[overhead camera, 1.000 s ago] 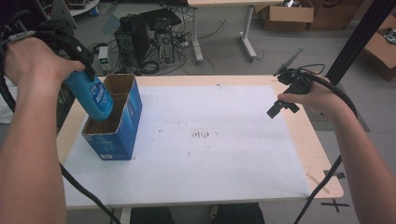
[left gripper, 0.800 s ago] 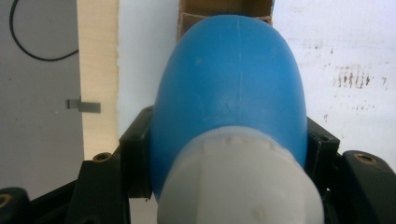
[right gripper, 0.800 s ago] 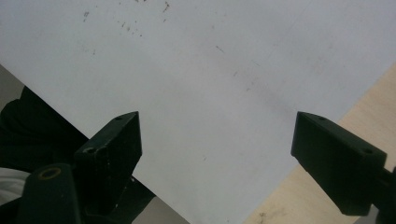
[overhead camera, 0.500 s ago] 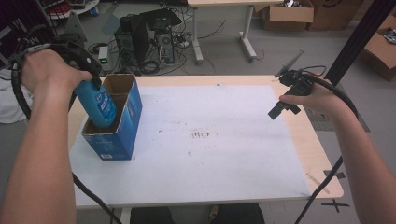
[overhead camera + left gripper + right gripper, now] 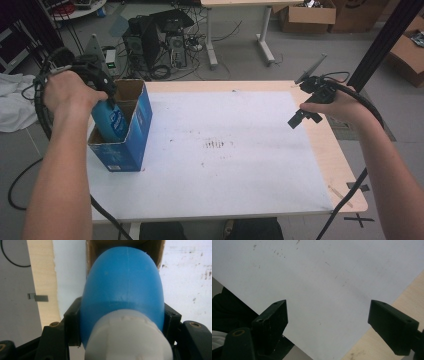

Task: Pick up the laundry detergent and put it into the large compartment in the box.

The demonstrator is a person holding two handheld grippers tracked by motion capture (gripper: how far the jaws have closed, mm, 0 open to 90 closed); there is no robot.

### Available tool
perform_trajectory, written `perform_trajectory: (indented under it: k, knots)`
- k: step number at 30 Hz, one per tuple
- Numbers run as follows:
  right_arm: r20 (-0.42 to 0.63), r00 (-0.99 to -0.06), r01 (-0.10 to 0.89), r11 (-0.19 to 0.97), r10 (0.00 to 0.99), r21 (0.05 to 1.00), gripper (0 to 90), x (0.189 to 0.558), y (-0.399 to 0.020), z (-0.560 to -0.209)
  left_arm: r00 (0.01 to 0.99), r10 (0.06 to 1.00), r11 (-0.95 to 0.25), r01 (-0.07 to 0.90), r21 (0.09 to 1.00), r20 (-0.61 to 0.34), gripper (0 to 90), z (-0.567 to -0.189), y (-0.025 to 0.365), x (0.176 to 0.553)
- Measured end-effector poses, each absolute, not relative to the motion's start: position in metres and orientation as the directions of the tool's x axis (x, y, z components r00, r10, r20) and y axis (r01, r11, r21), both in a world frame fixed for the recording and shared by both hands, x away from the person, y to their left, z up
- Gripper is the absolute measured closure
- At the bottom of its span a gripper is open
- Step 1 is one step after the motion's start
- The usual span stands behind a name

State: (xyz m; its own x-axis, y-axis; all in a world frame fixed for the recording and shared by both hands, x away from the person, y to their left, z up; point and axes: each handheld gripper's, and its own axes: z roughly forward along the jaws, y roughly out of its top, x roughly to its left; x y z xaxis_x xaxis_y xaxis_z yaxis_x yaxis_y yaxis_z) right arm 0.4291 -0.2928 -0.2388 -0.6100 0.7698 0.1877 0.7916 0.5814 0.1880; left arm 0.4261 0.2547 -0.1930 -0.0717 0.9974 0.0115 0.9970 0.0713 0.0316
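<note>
Black jaws of my left gripper (image 5: 122, 322) are clamped on the neck end of a blue bottle (image 5: 122, 287) with a white cap (image 5: 128, 337), its body partly down inside the open blue cardboard box (image 5: 131, 131) at the table's (image 5: 260, 195) left edge. My right gripper (image 5: 328, 320) hangs spread wide and empty over the white tabletop near its right edge; the bottle's base may be touching the box floor, but I can't tell.

Wooden table (image 5: 345, 170) carries white sheet (image 5: 240, 165), blue box (image 5: 131, 137).
</note>
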Motion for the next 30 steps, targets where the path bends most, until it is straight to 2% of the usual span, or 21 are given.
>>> perform_trajectory:
  k: [20,30]
  knots:
    - [0.191,-0.606,0.795,0.58,0.772,0.178,16.3,0.431,-0.29,-0.244,-0.05,0.999,0.05,0.998,-0.037,0.012,38.0,-0.263,0.249,0.436]
    - [0.192,-0.611,0.791,0.585,0.768,0.176,16.3,0.433,-0.288,-0.248,-0.044,0.999,0.044,0.998,-0.039,0.008,38.0,-0.28,0.249,0.436]
